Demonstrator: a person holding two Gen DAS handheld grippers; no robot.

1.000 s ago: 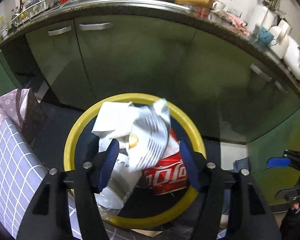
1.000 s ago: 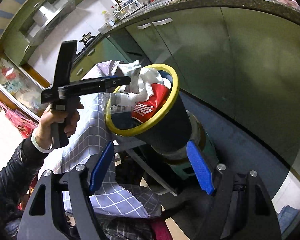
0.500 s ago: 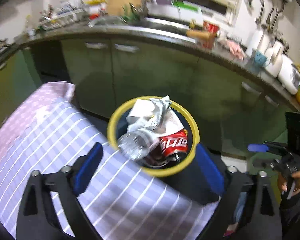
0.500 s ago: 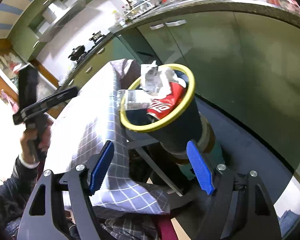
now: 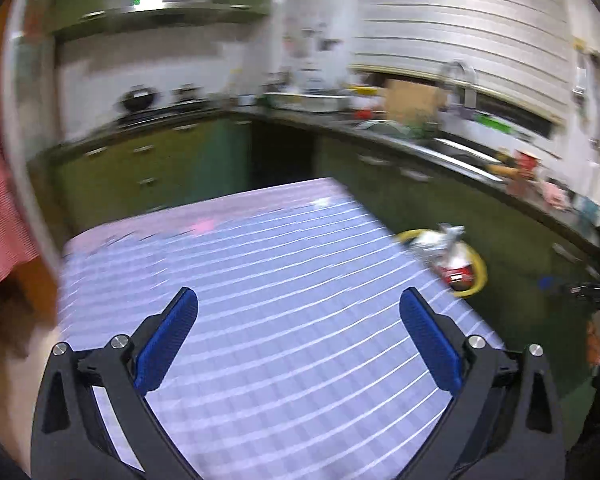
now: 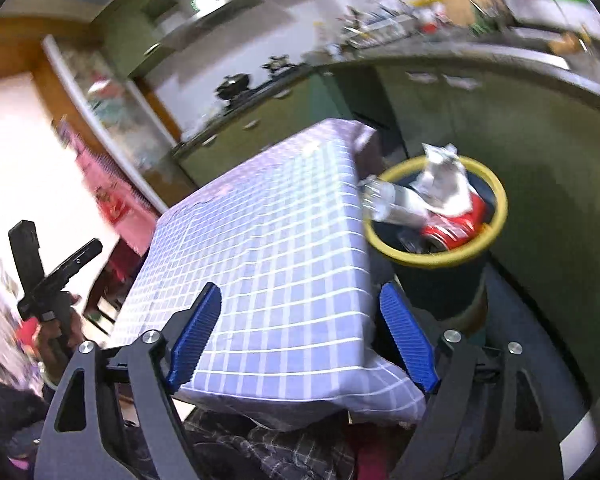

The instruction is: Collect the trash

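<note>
A dark trash bin with a yellow rim (image 6: 498,196) stands beside the table, holding a red cola can (image 6: 456,226), a clear plastic bottle (image 6: 396,200) and crumpled white paper (image 6: 444,176). The bin also shows in the left wrist view (image 5: 478,270), small and blurred at the right. My left gripper (image 5: 298,332) is open and empty above the checked tablecloth (image 5: 260,280). My right gripper (image 6: 300,340) is open and empty over the table's near corner, with the bin beyond it to the right. In the right wrist view the left gripper (image 6: 56,272) is held up at far left.
The lilac checked cloth covers the table (image 6: 268,240). Green kitchen cabinets (image 6: 520,128) run behind the bin under a cluttered counter (image 5: 440,144) with a sink. A red hanging cloth (image 5: 0,220) is at the far left.
My left gripper pulled up and back from above the bin and now looks over the tabletop. My right gripper swung left and up, so the table fills its view.
</note>
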